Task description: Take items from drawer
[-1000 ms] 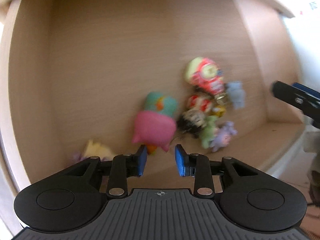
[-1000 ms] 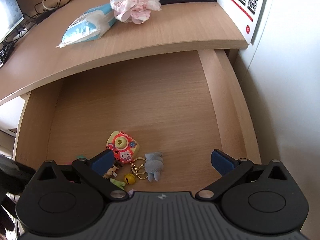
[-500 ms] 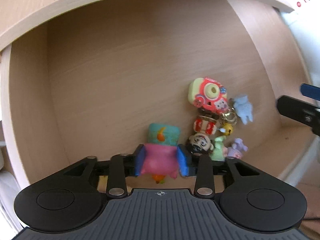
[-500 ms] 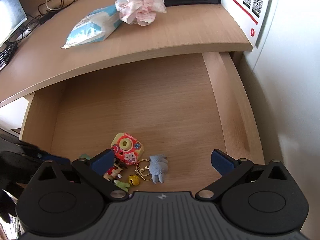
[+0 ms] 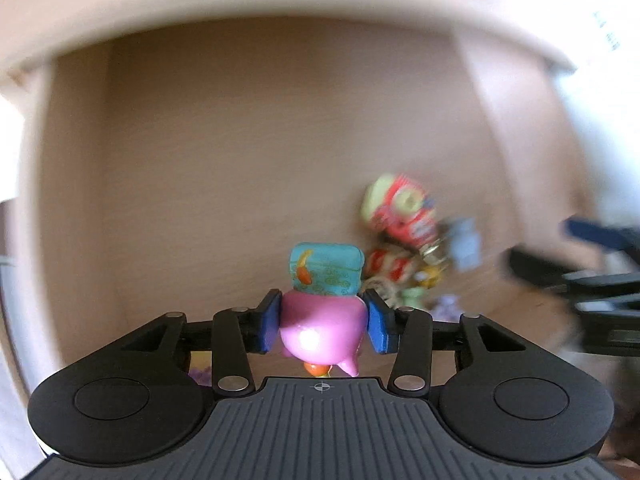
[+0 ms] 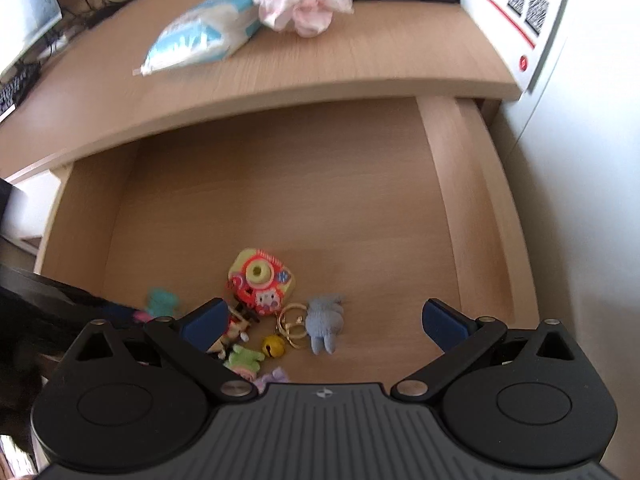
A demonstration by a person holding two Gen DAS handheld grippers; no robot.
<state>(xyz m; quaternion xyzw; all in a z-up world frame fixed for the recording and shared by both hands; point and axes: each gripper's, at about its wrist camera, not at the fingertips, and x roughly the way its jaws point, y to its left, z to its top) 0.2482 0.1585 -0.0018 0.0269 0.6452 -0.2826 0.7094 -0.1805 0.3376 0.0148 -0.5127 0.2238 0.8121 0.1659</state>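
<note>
The left gripper (image 5: pixel 323 322) pinches the pink toy (image 5: pixel 322 330) between both pads (jaws just widened), seemingly above the drawer (image 6: pixel 280 208). The right gripper (image 6: pixel 322 320) hangs wide open, empty.

The drawer (image 6: pixel 280 200) and desk (image 6: pixel 360 64) are matt, fine-grained wood laminate. The pink-and-teal figurine (image 5: pixel 323 320) looks like glossy moulded plastic (a bright highlight sits on its belly). Near the drawer's front edge lie a fuzzy grey cloth toy (image 6: pixel 325 322), shiny metal rings (image 6: pixel 292 320) and a brassy bell (image 6: pixel 273 346).
</note>
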